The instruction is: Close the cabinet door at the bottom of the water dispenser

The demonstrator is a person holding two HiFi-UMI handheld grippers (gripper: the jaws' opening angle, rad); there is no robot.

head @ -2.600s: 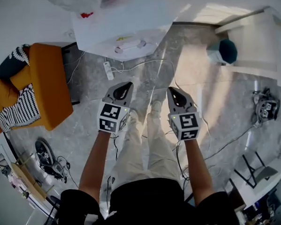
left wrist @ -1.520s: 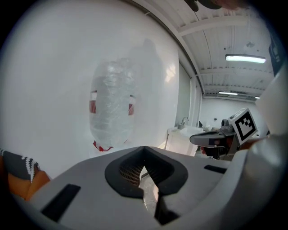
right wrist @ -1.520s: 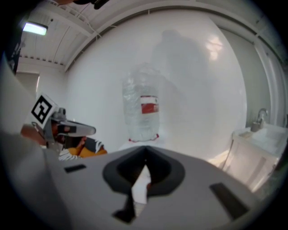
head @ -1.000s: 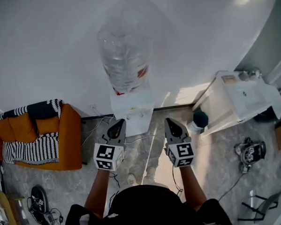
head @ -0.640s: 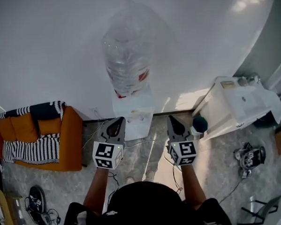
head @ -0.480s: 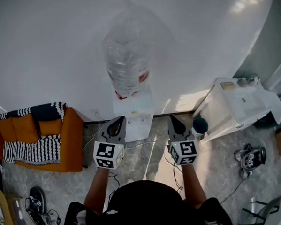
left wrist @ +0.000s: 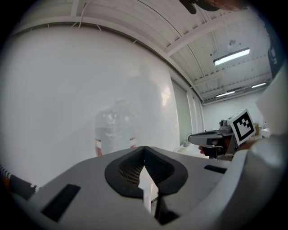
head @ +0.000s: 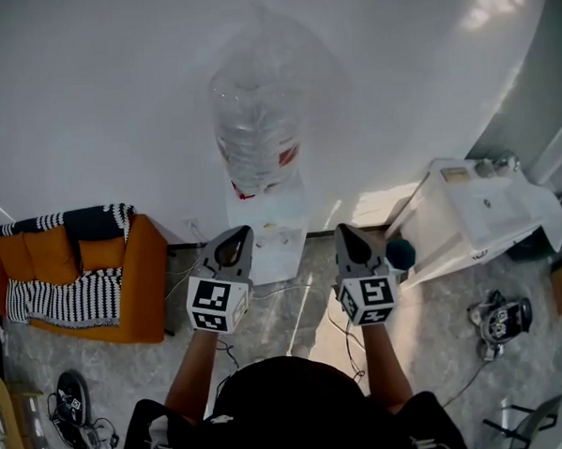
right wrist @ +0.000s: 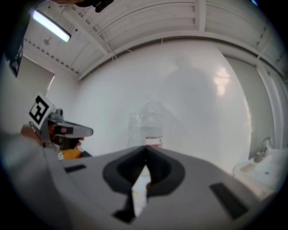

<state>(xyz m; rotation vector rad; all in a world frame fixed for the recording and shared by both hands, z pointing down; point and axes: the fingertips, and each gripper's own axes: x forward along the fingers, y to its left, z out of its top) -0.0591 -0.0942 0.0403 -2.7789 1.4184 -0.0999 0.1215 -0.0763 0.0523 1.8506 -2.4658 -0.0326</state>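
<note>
A person stands and holds the left gripper and the right gripper out in front, side by side and a little apart. Both point level at the white wall.

The left gripper's fingers are pressed together, with nothing between them. The right gripper's fingers are pressed together too, and they hold nothing.

The water dispenser stands straight ahead of the fingers, against the wall. From the head view it sits in the gap between the two sets of fingers, a bit past their tips. A big clear bottle sits upside down on top of it, high above the fingers. It has a red and white label. The cabinet door at the bottom of the dispenser is below the fingers, and I cannot tell if it is shut.

An orange sofa with a black and white striped blanket is off to the left of the left fingers. A white sink unit is off to the right of the right fingers. A dark blue-green round thing shows just beside the right fingers. The grey floor with thin cables lies far below the fingers.
</note>
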